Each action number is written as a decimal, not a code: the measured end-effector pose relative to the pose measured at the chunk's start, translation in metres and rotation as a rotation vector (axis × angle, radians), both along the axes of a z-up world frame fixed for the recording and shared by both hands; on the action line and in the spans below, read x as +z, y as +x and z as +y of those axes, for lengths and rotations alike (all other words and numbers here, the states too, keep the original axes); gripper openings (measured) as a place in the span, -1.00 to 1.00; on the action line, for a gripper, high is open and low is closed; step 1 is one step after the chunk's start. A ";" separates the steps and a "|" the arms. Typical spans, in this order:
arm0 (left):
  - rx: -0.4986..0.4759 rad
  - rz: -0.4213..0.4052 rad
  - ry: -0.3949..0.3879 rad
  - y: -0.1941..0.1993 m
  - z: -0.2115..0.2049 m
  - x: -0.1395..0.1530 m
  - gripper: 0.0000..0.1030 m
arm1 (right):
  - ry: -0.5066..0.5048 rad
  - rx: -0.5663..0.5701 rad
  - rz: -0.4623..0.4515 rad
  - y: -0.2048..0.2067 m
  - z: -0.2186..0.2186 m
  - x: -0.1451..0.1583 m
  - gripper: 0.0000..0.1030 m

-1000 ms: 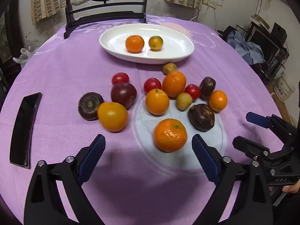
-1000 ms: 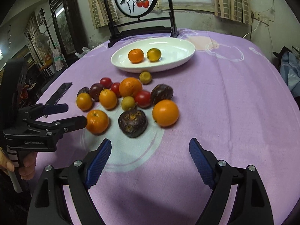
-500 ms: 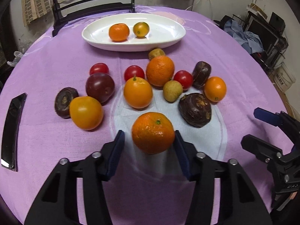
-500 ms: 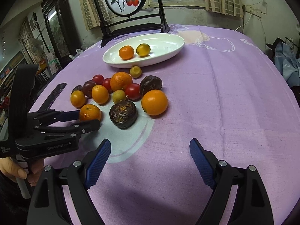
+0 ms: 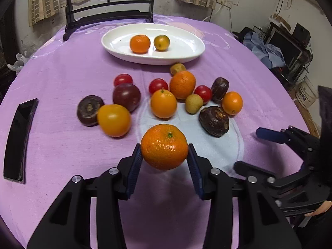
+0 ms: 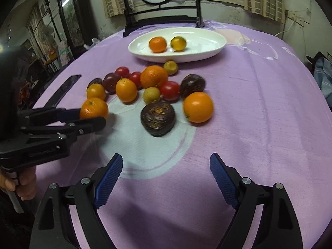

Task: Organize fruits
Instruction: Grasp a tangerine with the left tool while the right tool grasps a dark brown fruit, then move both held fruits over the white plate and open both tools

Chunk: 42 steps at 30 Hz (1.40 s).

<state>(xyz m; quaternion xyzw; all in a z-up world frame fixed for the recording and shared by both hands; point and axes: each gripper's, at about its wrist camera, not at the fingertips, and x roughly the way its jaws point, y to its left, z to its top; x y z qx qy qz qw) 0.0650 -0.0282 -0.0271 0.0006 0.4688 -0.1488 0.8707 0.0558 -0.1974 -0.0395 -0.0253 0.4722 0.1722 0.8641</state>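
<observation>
My left gripper [image 5: 165,153] is shut on a mandarin [image 5: 165,146], which hangs a little above the purple cloth; the same mandarin [image 6: 93,108] shows between the left fingers in the right wrist view. Several fruits lie in a cluster beyond it: oranges, red tomatoes, dark passion fruits, among them a wrinkled one [image 5: 214,121] and a smooth orange [image 6: 198,106]. A white oval plate [image 5: 186,41] at the back holds a small mandarin [image 5: 139,43] and a yellow-green fruit [image 5: 161,42]. My right gripper [image 6: 166,169] stands open over bare cloth, nearer than the cluster, nothing between its fingers.
A black phone [image 5: 19,137] lies at the table's left edge. A dark wooden stand [image 5: 110,18] with a round painted panel rises behind the plate. Clutter and shelves sit off the table's right side. A hand [image 6: 22,183] holds the left gripper's handle.
The left gripper moved forward around the near mandarin, shut on it and raised it off the cloth. The right gripper edged closer to the fruit cluster, still open.
</observation>
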 end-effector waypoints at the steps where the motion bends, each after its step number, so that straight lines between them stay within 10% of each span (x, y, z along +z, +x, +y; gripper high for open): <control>1: 0.005 -0.003 -0.006 -0.001 0.004 0.001 -0.17 | -0.004 0.002 0.003 0.002 0.003 -0.001 0.68; 10: 0.036 0.002 -0.037 -0.005 0.033 0.000 -0.17 | -0.066 -0.018 0.013 0.034 0.032 -0.009 0.48; 15: 0.058 0.007 -0.045 -0.004 0.043 0.000 -0.17 | -0.081 -0.060 -0.010 0.046 0.034 -0.008 -0.12; 31: -0.018 -0.052 -0.035 0.013 0.028 0.036 -0.17 | 0.088 -0.019 -0.067 0.023 -0.004 0.046 -0.14; 42: 0.005 -0.128 -0.015 0.095 0.012 0.075 -0.17 | 0.056 -0.033 -0.161 0.096 -0.011 0.077 -0.14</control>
